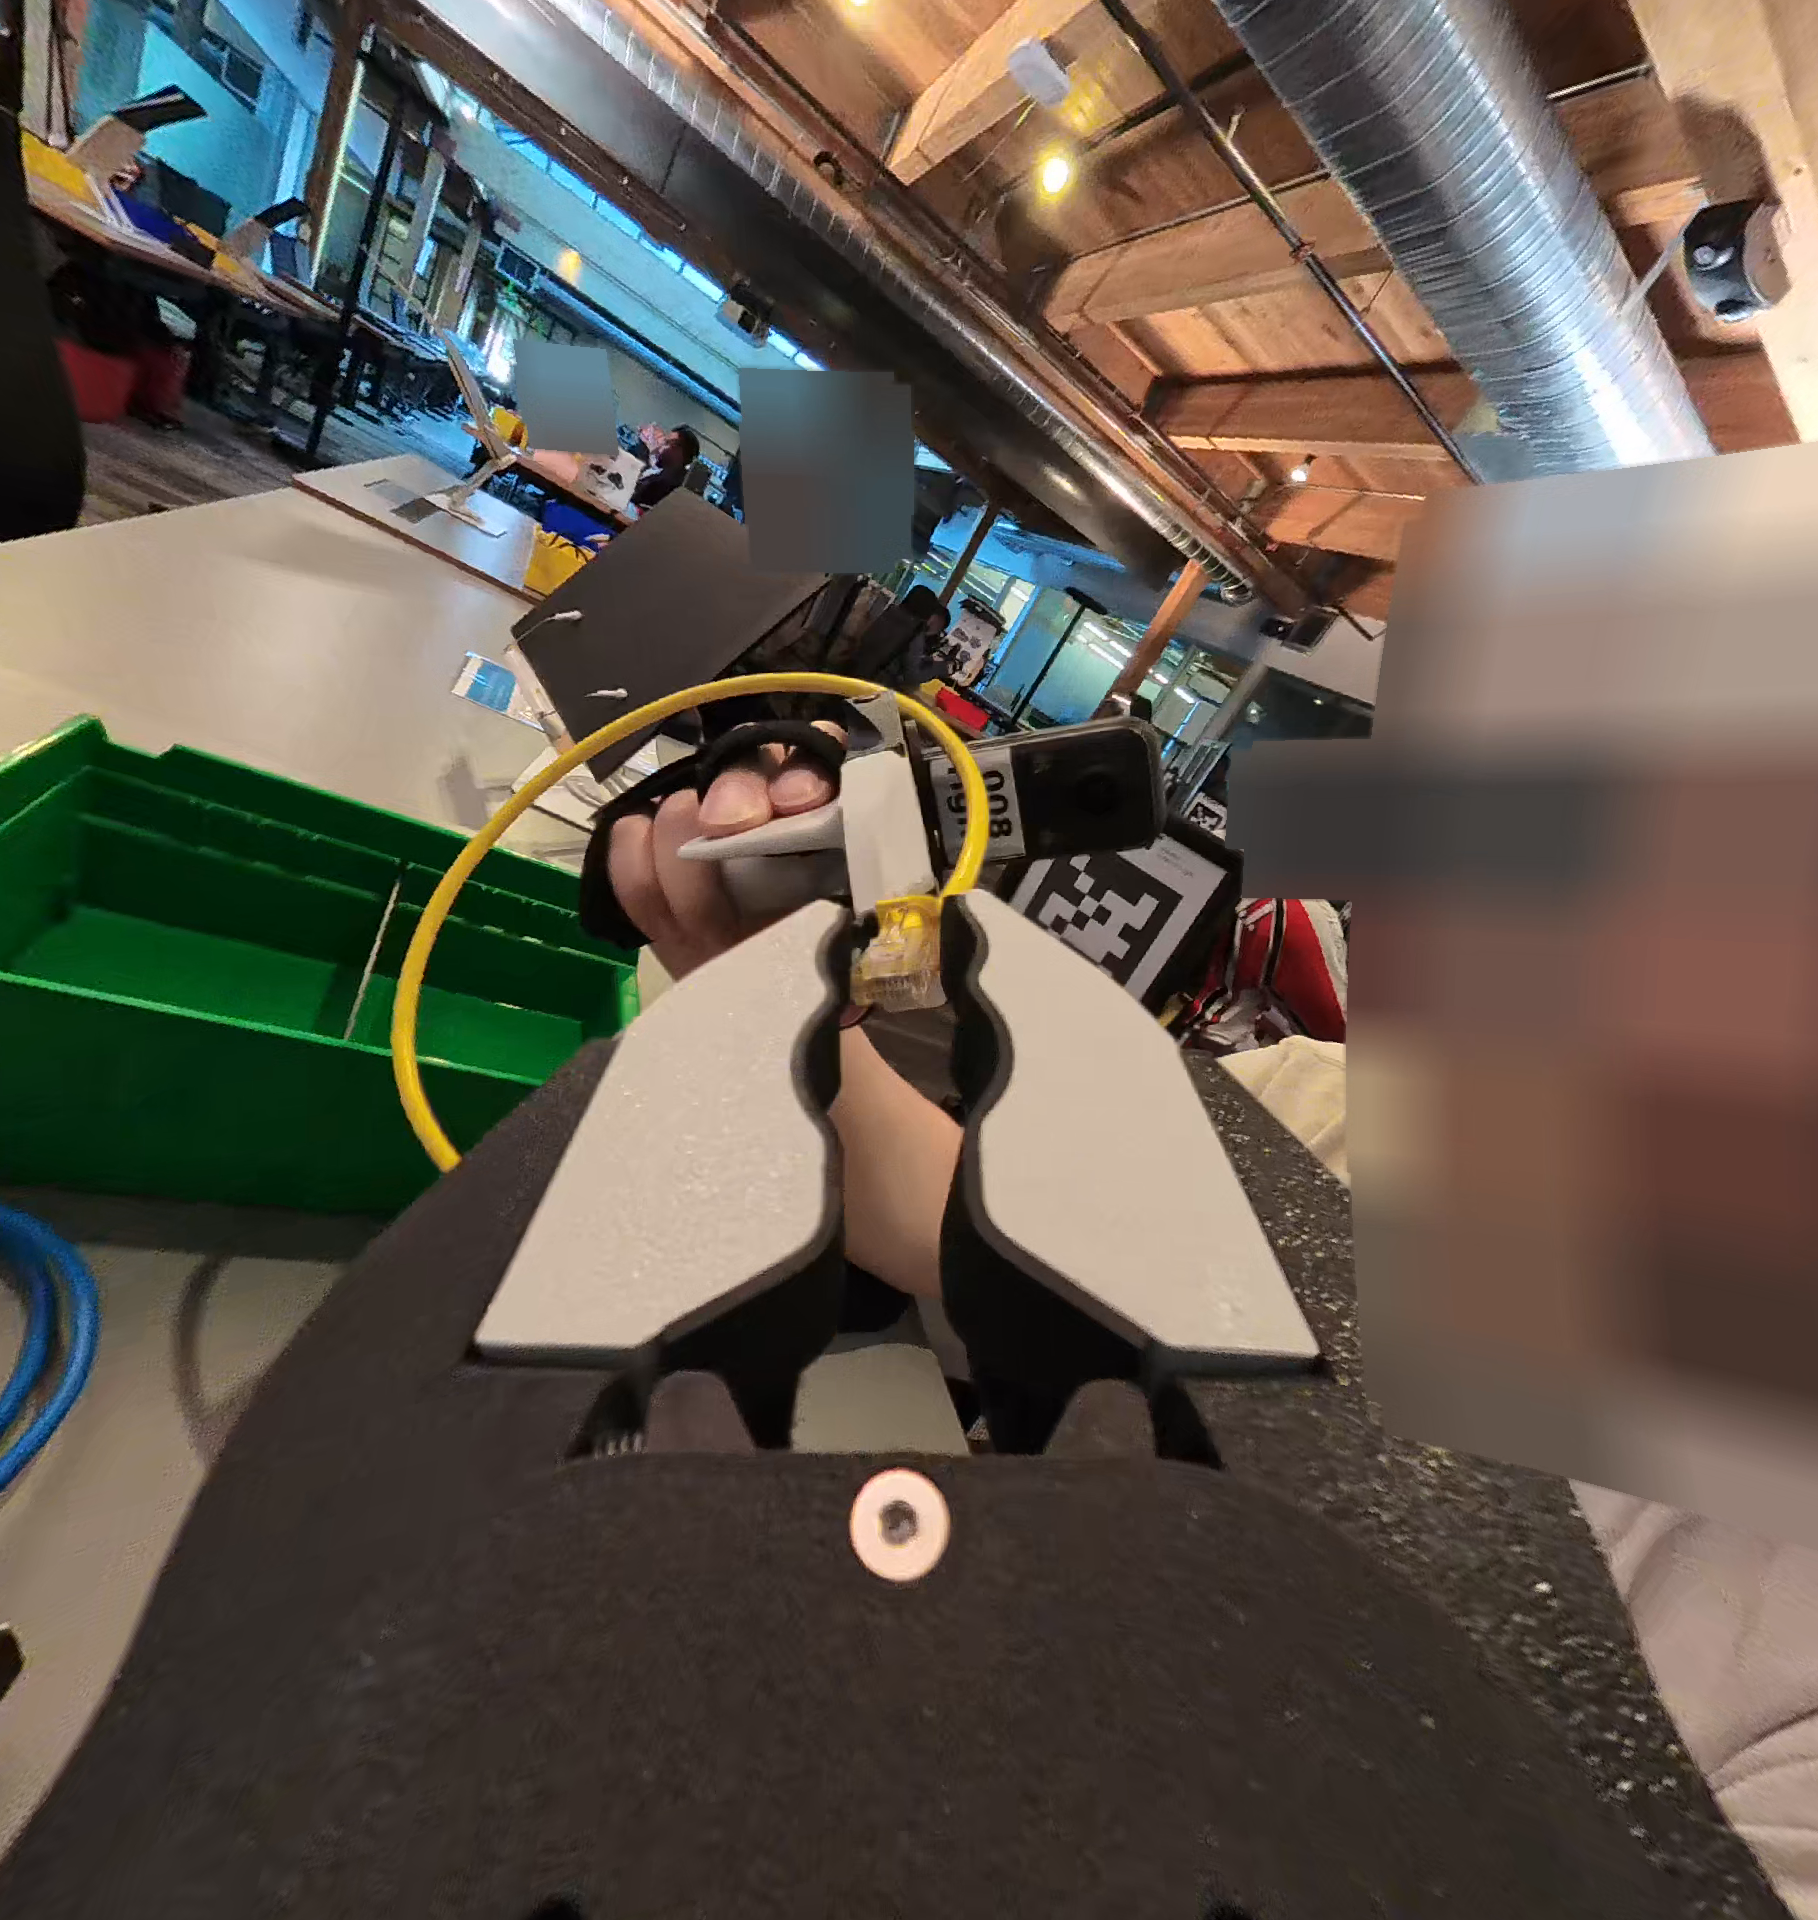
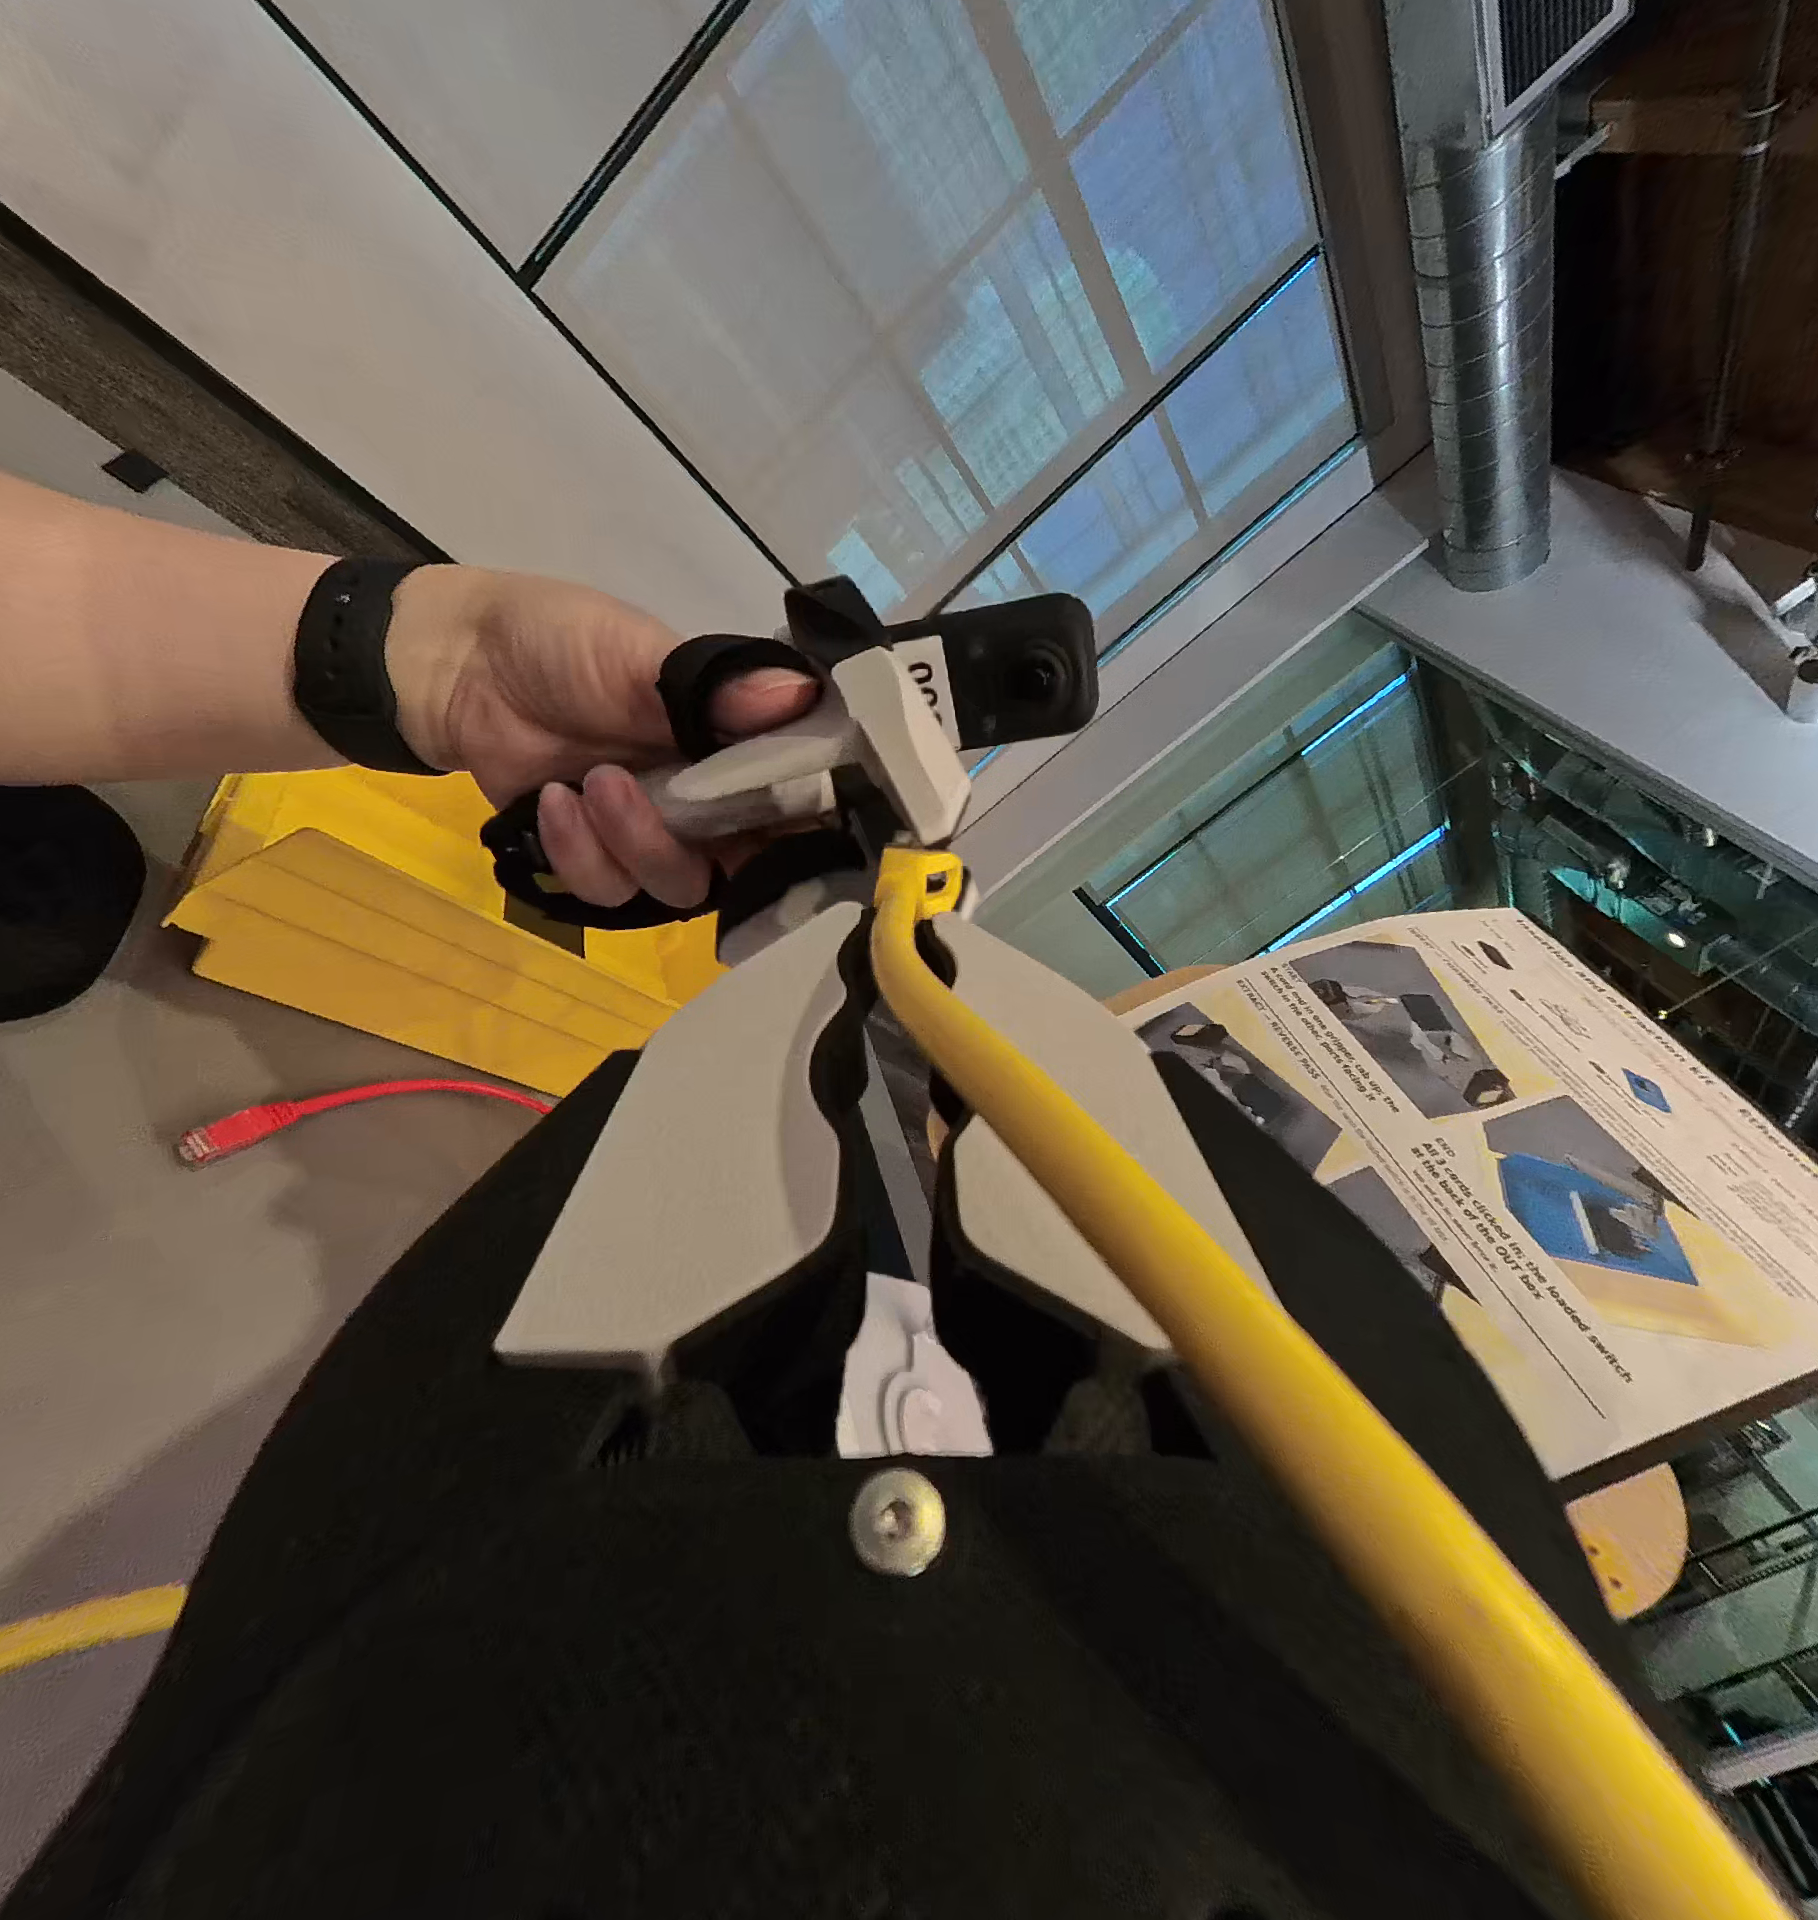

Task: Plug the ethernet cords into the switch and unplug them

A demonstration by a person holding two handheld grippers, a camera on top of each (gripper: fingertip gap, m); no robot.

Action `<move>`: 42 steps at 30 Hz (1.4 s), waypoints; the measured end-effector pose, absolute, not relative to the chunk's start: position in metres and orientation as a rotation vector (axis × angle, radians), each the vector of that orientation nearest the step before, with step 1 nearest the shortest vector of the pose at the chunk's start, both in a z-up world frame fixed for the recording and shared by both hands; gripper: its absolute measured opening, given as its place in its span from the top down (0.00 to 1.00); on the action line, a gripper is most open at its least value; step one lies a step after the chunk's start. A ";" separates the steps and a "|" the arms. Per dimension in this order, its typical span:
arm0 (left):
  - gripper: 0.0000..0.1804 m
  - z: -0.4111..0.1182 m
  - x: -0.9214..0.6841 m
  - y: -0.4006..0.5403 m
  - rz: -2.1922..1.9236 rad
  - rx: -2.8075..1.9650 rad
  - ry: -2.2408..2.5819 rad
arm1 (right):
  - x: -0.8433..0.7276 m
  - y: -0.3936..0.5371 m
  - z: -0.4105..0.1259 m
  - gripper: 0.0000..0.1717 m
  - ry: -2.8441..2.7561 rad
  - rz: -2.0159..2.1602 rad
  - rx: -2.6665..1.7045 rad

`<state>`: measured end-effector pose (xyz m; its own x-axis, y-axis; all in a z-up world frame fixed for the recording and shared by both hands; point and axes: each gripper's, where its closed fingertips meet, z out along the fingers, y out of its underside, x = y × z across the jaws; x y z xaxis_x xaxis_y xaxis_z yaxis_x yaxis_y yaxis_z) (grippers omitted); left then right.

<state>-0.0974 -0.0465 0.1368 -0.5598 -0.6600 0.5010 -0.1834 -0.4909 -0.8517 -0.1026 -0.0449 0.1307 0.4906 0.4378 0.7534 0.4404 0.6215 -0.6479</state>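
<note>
Left gripper (image 1: 897,951): clamped on yellow plug (image 1: 897,961).
Right gripper (image 2: 900,935): clamped on yellow cord (image 2: 1144,1247) just behind that plug.
Switch: not visible.
Progress: likely early; plugging and unplugging remain.

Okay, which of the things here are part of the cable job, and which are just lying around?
Part of the job:
- yellow ethernet cord
- its clear plug, between the left gripper fingers
- red cord
- blue cord

Lying about:
- green bin
- yellow bin
- instruction sheet
</note>
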 end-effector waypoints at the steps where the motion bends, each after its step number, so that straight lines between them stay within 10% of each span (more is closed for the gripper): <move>1: 0.92 0.137 -0.099 -0.047 -2.115 -1.247 1.377 | -0.104 -0.045 0.130 0.96 -1.105 0.014 -0.954; 15: 0.91 0.127 -0.102 -0.055 -2.001 -1.250 1.496 | -0.105 -0.045 0.125 0.96 -1.118 0.059 -0.925; 25: 0.93 0.147 -0.114 -0.050 -1.408 -0.938 1.494 | -0.122 -0.043 0.137 0.81 -0.846 1.054 -1.187; 42: 0.92 0.137 -0.111 -0.037 -1.160 -0.930 1.499 | -0.114 -0.029 0.136 0.93 -0.693 1.195 -1.271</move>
<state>-0.1106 -0.0366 0.1368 -0.2206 -0.9448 -0.2422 -0.0030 0.2489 -0.9685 -0.1137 -0.0294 0.1363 0.2950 0.9324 -0.2088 -0.2813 -0.1240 -0.9516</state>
